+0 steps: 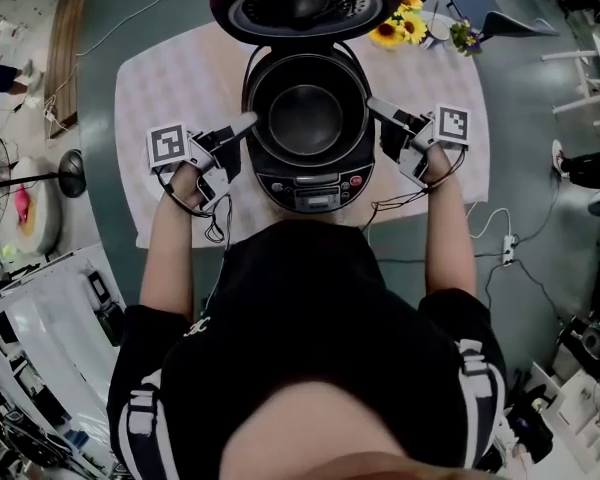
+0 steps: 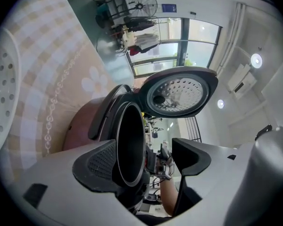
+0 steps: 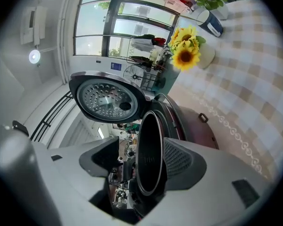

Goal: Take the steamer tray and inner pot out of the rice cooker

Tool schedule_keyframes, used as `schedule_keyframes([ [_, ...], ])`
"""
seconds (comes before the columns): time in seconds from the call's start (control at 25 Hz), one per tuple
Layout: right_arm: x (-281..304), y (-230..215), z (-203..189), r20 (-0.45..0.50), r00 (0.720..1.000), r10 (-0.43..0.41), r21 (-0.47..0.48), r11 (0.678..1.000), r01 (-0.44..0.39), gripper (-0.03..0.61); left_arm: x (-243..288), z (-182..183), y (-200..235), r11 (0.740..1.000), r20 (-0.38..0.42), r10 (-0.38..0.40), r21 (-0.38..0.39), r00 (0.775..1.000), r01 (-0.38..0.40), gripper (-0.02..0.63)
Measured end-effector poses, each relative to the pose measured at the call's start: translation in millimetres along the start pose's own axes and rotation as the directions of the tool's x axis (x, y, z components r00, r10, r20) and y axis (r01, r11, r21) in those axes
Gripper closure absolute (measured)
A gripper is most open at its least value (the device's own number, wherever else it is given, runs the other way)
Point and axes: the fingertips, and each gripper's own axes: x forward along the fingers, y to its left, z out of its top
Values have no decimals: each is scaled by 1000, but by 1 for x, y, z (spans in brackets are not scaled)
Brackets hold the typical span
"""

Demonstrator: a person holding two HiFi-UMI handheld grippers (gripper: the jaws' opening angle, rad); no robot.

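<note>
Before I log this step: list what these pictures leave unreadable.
Control panel, head view: print too small.
Inner pot, both gripper views: interior too dark to read.
White perforated piece, left gripper view: cut by the left edge; identity unclear.

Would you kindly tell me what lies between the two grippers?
The inner pot, inside the rice cooker, in the head view; left gripper and right gripper flank its rim.
</note>
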Motion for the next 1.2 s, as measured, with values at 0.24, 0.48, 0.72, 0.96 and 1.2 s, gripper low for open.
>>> schedule_keyframes([
  [0.24, 8, -4, 3, -16, 1000, -4, 1, 1000, 4, 326, 6, 2, 2, 1000, -33, -6, -10, 999, 6, 255],
  [0.48, 11, -23, 2, -78, 983, -166, -142, 978, 154, 441, 6, 6, 22, 989, -39, 136, 67, 990, -133, 365],
  [0.72, 14, -27, -11, -134, 944, -302, -233, 935, 267, 558, -1, 10, 49, 950, -27, 297, 112, 955, -292, 601],
  [0.96, 10, -27, -11, -115, 936, -333, -268, 918, 294, 558, 0, 8, 48, 928, 2, 342, 158, 940, -338, 604],
  [1.2, 9, -22, -10, -62, 931, -361, -229, 912, 339, 565, -4, 6, 39, 916, 60, 346, 195, 936, -351, 604],
])
